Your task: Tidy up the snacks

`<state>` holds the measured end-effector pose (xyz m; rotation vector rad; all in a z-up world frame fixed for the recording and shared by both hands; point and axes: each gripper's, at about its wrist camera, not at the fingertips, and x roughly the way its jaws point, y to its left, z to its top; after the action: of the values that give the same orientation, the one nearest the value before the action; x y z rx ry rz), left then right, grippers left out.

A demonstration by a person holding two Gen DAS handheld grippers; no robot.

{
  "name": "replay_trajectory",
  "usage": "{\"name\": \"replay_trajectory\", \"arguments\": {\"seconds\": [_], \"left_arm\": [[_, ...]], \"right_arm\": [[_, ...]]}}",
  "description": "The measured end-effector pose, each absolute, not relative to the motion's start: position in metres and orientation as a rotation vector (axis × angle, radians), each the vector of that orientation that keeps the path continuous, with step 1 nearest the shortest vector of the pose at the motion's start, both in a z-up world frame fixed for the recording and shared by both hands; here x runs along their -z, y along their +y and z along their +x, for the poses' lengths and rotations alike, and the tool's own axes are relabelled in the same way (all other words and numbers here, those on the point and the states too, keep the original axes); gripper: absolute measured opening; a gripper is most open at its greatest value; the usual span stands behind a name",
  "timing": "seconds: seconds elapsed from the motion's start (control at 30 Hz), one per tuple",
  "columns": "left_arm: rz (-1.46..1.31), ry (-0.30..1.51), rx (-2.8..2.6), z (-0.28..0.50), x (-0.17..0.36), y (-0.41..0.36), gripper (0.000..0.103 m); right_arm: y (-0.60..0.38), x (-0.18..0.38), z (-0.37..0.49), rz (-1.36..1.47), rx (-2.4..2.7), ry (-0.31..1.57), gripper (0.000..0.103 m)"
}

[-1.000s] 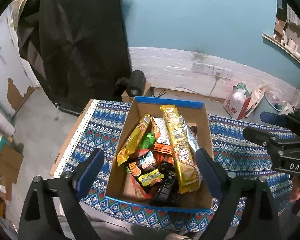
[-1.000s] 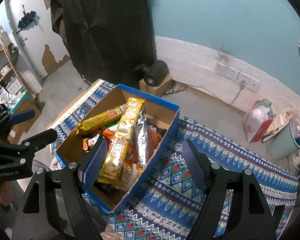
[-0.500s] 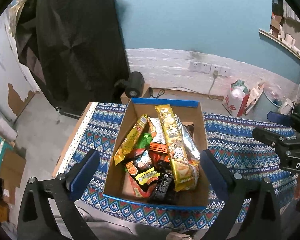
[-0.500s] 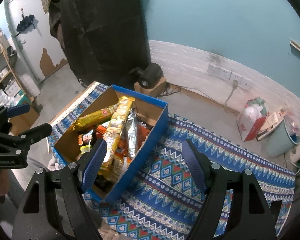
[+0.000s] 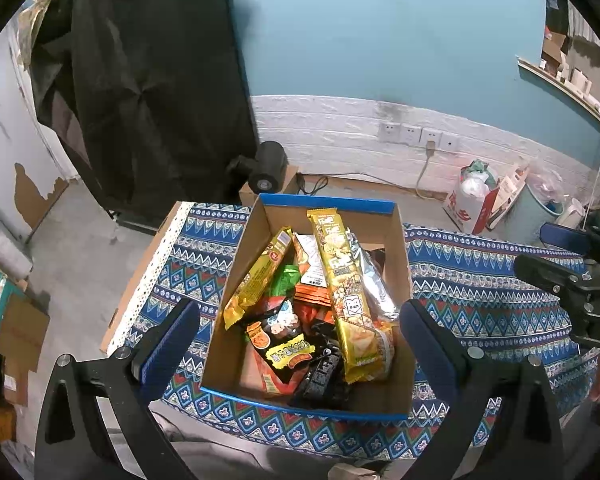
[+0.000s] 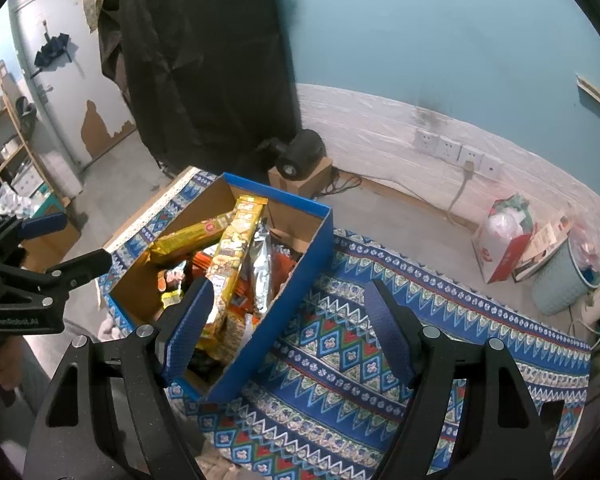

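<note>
Lengthwise, gold snack pack [image 5: 342, 292] (toward wall).

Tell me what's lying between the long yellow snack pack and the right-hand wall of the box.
A crinkled silver foil pack lies between the long yellow pack and the box wall, seen in both wrist views.

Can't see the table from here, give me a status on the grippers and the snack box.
Left gripper open, jaws just widened, empty, above the snack box. Right gripper open, empty, over the box's right wall. Snacks all in the box on the patterned cloth. Nothing in the way.
</note>
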<state>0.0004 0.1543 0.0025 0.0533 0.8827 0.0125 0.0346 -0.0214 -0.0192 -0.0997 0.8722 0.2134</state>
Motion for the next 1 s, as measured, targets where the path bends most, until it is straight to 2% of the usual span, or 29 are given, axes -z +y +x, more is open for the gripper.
{"name": "replay_trajectory", "arguments": {"seconds": [1.0], "left_arm": [[0.066, 0.917, -0.049, 0.0024, 0.0000, 0.1540, 0.101]], "right_arm": [[-0.0255, 0.0184, 0.0350, -0.097, -0.203, 0.876, 0.077]]}}
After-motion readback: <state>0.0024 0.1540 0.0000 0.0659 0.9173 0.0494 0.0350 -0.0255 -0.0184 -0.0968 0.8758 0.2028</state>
